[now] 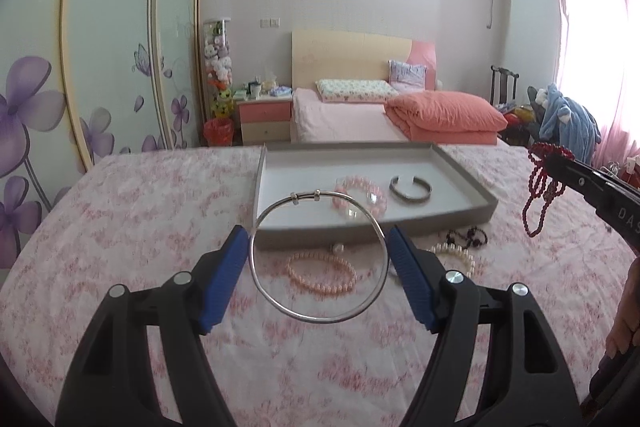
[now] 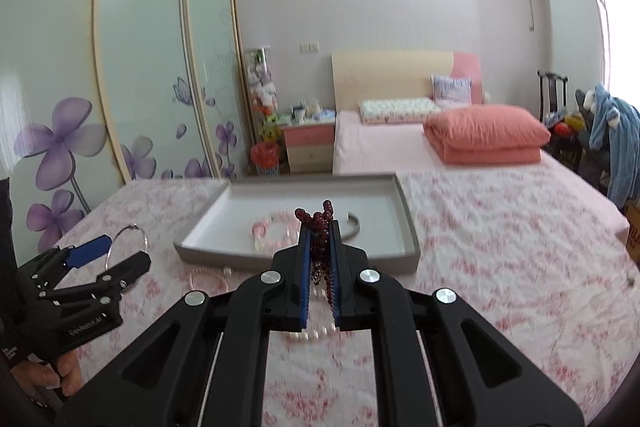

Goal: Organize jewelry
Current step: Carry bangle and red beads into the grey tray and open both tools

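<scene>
Above the floral bedspread [image 1: 160, 211], the left gripper [image 1: 318, 247] grips a thin silver bangle [image 1: 320, 319] before the grey tray [image 1: 472, 183]; the right gripper [image 2: 320, 239] clamps dark-red beads [image 2: 316, 217].

Each tool is made of black plastic arms with long holes cut in them and round silver screws on top. The fingers [image 1: 224, 281] wear bumpy blue pads. The left tool [image 2: 108, 259] has small white letters. Bare skin shows below those letters.
</scene>
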`<state>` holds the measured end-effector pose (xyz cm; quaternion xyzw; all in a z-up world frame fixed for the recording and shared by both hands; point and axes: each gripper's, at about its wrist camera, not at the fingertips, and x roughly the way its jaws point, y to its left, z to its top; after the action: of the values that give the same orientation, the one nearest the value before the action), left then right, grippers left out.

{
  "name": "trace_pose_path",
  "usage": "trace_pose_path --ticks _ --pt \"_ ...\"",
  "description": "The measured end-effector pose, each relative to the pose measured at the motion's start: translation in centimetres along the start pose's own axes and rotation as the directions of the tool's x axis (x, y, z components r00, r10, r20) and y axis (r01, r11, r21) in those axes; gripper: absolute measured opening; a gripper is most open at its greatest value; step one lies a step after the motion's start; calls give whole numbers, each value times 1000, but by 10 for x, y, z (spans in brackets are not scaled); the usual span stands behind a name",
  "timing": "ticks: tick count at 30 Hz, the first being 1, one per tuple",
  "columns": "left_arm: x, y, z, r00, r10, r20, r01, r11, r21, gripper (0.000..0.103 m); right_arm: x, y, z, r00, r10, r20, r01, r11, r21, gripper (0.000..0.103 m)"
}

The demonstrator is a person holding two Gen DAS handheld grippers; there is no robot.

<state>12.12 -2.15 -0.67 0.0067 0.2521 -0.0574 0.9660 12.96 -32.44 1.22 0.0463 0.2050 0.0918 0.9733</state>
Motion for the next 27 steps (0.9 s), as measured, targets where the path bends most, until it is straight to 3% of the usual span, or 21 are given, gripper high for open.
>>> trace_pose_path --ticks 6,13,20,27 --pt "14 -5 27 998 6 56 -7 1000 4 70 9 4 25 997 -2 73 2 1000 -8 9" --pt "44 -15 51 996 21 90 -24 999 34 70 40 4 43 996 -5 90 5 1000 8 9" --pt "91 -17 63 998 27 59 -29 999 41 70 91 -1 46 1000 -4 23 3 999 35 9" --pt "140 -17 59 1000 21 -17 -20 999 40 70 148 -13 35 993 18 -113 -7 995 99 9"
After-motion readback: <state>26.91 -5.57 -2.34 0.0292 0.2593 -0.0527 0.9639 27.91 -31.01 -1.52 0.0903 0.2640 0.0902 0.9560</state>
